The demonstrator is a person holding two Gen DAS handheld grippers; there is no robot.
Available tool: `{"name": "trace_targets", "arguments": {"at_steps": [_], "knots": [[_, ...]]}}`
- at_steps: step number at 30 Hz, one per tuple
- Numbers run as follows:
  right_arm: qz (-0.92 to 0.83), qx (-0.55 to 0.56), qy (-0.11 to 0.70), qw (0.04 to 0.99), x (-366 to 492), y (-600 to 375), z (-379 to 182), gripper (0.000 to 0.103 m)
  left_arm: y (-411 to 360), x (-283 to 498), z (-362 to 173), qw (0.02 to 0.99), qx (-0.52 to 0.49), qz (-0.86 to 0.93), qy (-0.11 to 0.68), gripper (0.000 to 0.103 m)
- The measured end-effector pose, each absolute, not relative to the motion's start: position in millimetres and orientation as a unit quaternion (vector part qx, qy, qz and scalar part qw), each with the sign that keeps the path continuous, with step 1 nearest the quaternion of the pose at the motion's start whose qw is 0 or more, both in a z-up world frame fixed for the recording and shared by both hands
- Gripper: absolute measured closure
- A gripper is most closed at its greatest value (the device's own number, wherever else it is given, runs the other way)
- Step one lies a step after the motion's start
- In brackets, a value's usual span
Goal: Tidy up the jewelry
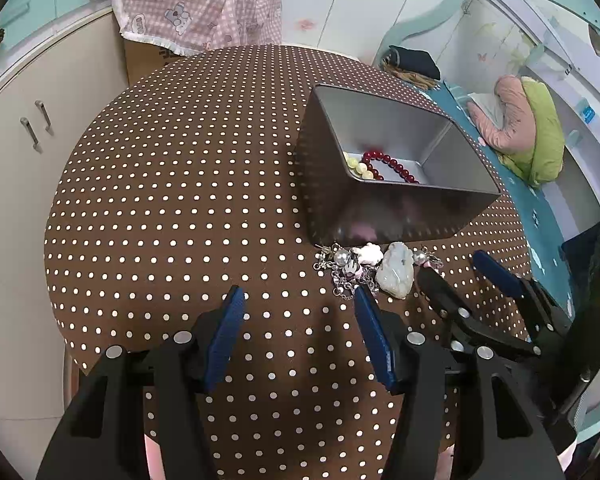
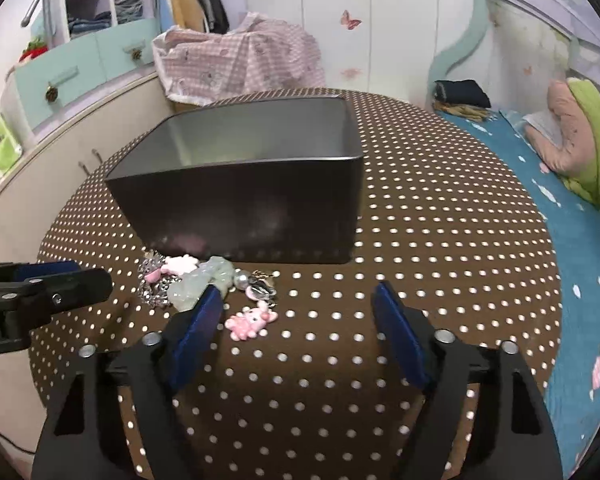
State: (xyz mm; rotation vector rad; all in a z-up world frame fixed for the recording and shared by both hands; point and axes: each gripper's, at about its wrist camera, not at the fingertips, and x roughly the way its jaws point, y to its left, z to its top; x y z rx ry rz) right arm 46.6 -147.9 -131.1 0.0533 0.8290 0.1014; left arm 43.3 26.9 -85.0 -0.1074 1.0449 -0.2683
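A grey metal tin stands on the dotted round table. Inside it lie a red bead bracelet and a pale yellow bead bracelet. In front of the tin lies a small heap of jewelry: a pale jade pendant, a pink-white charm, pearl pieces with silver chain, and a pink bear charm. My left gripper is open and empty, just before the heap. My right gripper is open and empty, right of the heap.
The brown table has a white-dotted cloth. A pink checked cloth covers a box behind it. A white cabinet stands at the left. A bed with a blue sheet and a pink-green pillow lies at the right.
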Motion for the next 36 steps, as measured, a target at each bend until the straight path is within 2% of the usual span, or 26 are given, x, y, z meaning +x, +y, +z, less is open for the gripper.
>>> {"name": "trace_targets", "arguments": {"at_steps": [3, 5, 9, 11, 13, 16, 36], "knots": [[0.047, 0.016, 0.407, 0.912, 50.2, -143.9, -129.8, 0.036, 26.3, 44.9, -86.3, 0.854, -0.052, -0.13, 0.501, 0.048], [0.043, 0.01, 0.41, 0.911, 52.8, -142.5, -128.1, 0.048, 25.9, 46.0, -87.4, 0.853, -0.052, -0.13, 0.503, 0.048], [0.062, -0.001, 0.41, 0.91, 58.4, -137.3, -125.8, 0.064, 22.6, 48.1, -86.9, 0.852, -0.052, -0.134, 0.504, 0.048], [0.069, 0.001, 0.409, 0.91, 59.0, -136.3, -125.0, 0.078, 21.1, 47.5, -85.6, 0.852, -0.052, -0.136, 0.503, 0.048], [0.072, 0.003, 0.411, 0.909, 58.8, -135.7, -123.3, 0.085, 18.6, 45.6, -84.4, 0.853, -0.05, -0.142, 0.5, 0.048], [0.067, 0.008, 0.413, 0.908, 57.9, -138.4, -122.5, 0.088, 14.2, 43.8, -82.5, 0.853, -0.047, -0.148, 0.498, 0.048], [0.01, 0.078, 0.373, 0.925, 25.4, -220.0, -93.0, 0.089, -57.4, 39.2, -81.2, 0.838, 0.002, -0.219, 0.5, 0.048]]}}
